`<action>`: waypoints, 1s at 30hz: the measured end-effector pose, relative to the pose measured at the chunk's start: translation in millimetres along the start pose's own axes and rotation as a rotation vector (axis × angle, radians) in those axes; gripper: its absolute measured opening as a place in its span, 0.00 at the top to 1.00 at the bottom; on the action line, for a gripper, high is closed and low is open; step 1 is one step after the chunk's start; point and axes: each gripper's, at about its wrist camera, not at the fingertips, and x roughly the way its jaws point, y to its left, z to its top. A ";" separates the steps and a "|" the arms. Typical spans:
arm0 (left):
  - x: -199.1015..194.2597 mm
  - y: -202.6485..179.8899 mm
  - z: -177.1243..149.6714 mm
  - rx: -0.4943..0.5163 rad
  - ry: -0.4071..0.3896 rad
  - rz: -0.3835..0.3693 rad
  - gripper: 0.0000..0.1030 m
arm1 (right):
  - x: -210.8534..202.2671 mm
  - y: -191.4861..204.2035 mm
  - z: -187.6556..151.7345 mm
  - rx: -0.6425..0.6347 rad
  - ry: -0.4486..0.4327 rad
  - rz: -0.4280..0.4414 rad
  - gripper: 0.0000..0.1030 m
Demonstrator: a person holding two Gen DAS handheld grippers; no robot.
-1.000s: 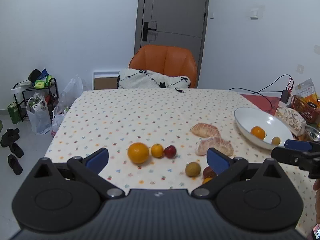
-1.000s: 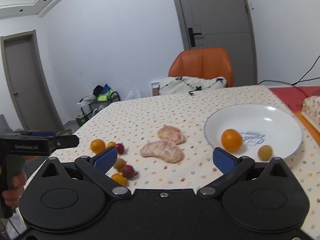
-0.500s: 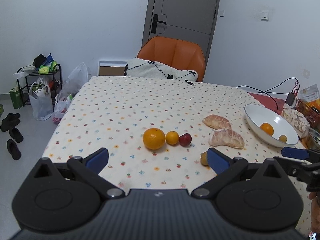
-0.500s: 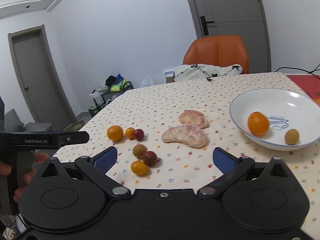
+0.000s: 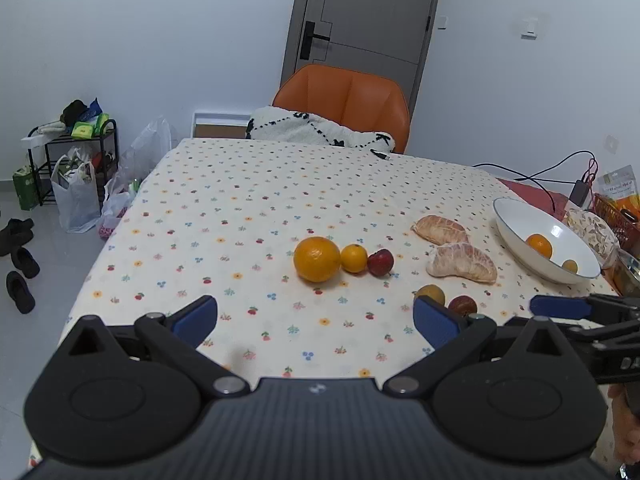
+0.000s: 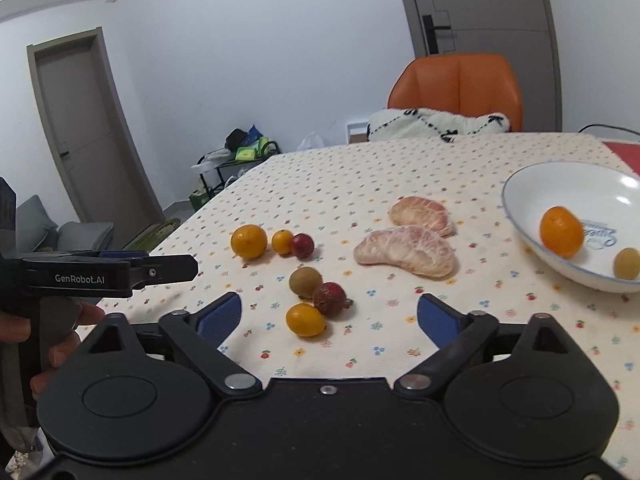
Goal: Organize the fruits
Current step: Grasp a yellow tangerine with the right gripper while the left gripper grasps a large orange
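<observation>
Two fruits sit in the white bowl [image 6: 568, 178]: one mandarin [image 6: 561, 231] and one small yellow-green round fruit [image 6: 627, 263], apart from each other on the bowl floor. Bowl stands on the floral tablecloth [image 5: 248, 200] near its right edge.

Eight fruit items outside the bowl, all on the cloth. Two peeled pomelo segments: near pomelo segment [image 6: 406, 251] has its long axis running left-right with the thicker end toward the bowl; far pomelo segment [image 6: 423, 216] lies just behind it, touching or nearly so, also roughly left-right. Left of the bowl beyond the pomelo, a row of three: large orange [image 5: 317, 259], small orange [image 5: 353, 258], dark red fruit [image 5: 380, 263], side by side and touching or almost. Nearer the cameras, a cluster of three: brownish-green fruit [image 6: 305, 281], rough red fruit [image 6: 329, 298], small yellow-orange fruit [image 6: 305, 319], packed close together.

Left gripper [image 5: 315, 317] spread wide, nothing between the fingers, hovering over the cloth short of the row of three. Right gripper [image 6: 329, 316] also spread wide and empty, fingers bracketing the cluster of three from above; contact with the fruit can't be told.

One orange chair [image 5: 346, 100] behind the table's far edge with a white patterned blanket [image 5: 316, 132].
</observation>
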 end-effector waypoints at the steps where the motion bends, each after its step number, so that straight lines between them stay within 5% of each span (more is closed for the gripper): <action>1: 0.9 1.1 -0.6 -0.002 0.002 0.001 0.00 | 2.9 0.5 0.1 0.000 0.008 0.003 0.18; 13: 16.4 12.2 3.3 -0.019 0.012 0.015 0.02 | 36.2 11.5 -1.7 0.000 0.096 0.047 0.49; 18: 25.0 13.9 6.9 -0.025 0.014 0.026 0.02 | 43.2 6.8 -1.6 0.012 0.105 0.027 0.75; 30: 42.5 -0.1 12.0 0.016 0.002 0.016 0.08 | 38.6 -10.9 2.1 0.060 0.111 0.034 0.76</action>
